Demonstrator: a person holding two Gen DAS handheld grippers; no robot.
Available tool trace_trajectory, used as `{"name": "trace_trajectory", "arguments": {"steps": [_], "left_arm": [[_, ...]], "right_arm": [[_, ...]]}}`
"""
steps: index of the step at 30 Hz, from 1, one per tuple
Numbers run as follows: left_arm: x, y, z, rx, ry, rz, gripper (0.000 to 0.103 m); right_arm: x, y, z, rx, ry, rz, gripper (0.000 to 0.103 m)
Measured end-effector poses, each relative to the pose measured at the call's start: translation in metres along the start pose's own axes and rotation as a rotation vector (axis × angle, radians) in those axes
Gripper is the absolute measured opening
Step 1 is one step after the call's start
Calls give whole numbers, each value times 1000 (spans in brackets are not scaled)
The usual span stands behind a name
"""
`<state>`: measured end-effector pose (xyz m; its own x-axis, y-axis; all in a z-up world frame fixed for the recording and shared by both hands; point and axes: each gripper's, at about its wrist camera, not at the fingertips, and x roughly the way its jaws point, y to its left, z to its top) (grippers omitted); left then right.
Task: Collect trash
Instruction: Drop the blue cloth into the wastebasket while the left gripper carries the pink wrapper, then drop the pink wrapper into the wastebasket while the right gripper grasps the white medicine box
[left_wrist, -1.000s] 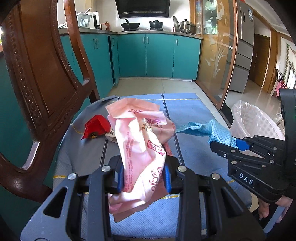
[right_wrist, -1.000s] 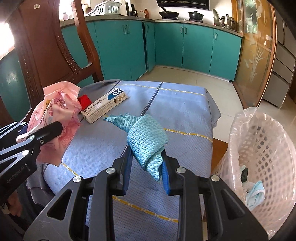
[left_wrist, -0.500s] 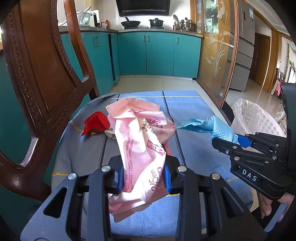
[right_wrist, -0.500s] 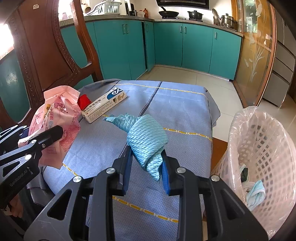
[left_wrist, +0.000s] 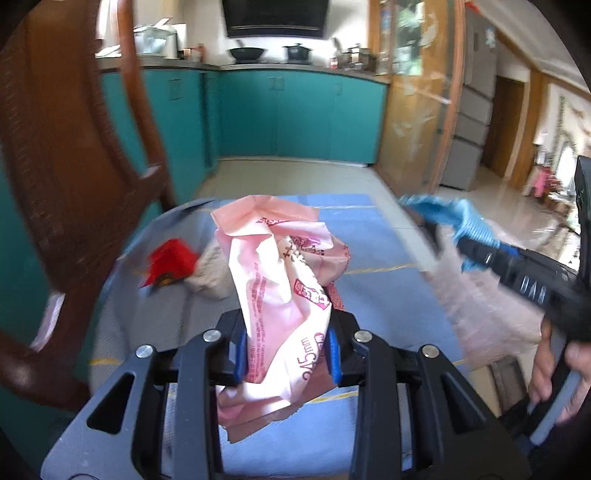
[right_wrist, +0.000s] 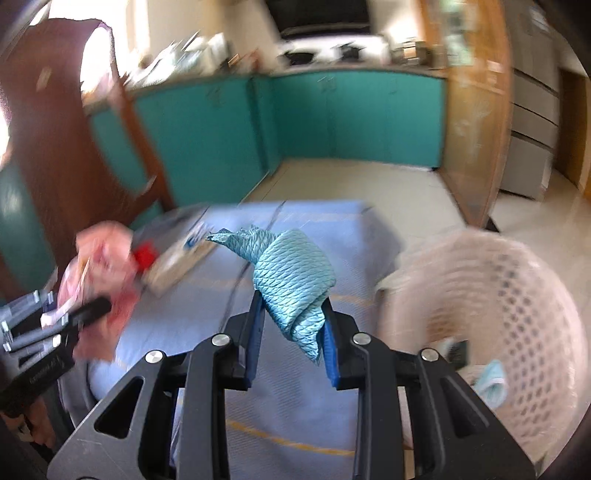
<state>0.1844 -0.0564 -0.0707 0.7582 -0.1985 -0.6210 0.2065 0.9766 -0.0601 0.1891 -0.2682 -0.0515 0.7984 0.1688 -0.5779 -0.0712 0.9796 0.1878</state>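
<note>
Two tools loaded | left tool (left_wrist: 286, 349) clamps pink bag (left_wrist: 280, 291) | right tool (right_wrist: 291, 341) clamps blue cloth (right_wrist: 291, 280)

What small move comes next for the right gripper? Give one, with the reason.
Probably carry the blue cloth sideways until it hangs over the basket, then let go. The right gripper is shut on the cloth, which is lifted off the table, and the lined basket stands open just to its right.

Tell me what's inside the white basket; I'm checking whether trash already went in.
Inside the white basket, a light blue scrap and something dark show; blur and its wall hide the rest.
</note>
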Motion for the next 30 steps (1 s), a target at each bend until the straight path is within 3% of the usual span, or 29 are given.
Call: {"name": "trace_trajectory", "arguments": {"steps": [2, 5, 9, 12, 13, 15, 16, 18, 21, 24, 30], "left_arm": [[3, -17, 9, 20, -3, -68, 33], [12, -48, 22, 49, 5, -191, 33], [33, -109, 35, 143, 24, -322, 33], [56, -153, 36, 196, 85, -409, 33], [62, -163, 35, 210, 100, -419, 33], [78, -187, 31, 243, 137, -458, 36], [84, -194, 30, 246, 150, -475, 43], [93, -200, 27, 241, 166, -493, 57], [93, -193, 26, 213, 153, -470, 68], [84, -167, 28, 190, 98, -364, 68], [63, -62, 17, 58, 24, -17, 68]], "right_arm": [[-17, -40, 5, 98, -36, -79, 29], [-29, -89, 0, 231, -15, -180, 29], [-28, -144, -19, 453, 66, -190, 29], [-31, -167, -29, 543, 88, -241, 31], [-33, -171, -31, 567, 84, -246, 33], [-38, -180, -33, 615, 64, -239, 49], [-40, -183, -32, 634, 49, -242, 59], [-42, -183, -32, 633, 36, -242, 61], [-36, -175, -27, 608, 41, -227, 61], [-30, -168, -22, 583, 44, -213, 61], [-16, -121, -6, 404, 19, -144, 61]]}}
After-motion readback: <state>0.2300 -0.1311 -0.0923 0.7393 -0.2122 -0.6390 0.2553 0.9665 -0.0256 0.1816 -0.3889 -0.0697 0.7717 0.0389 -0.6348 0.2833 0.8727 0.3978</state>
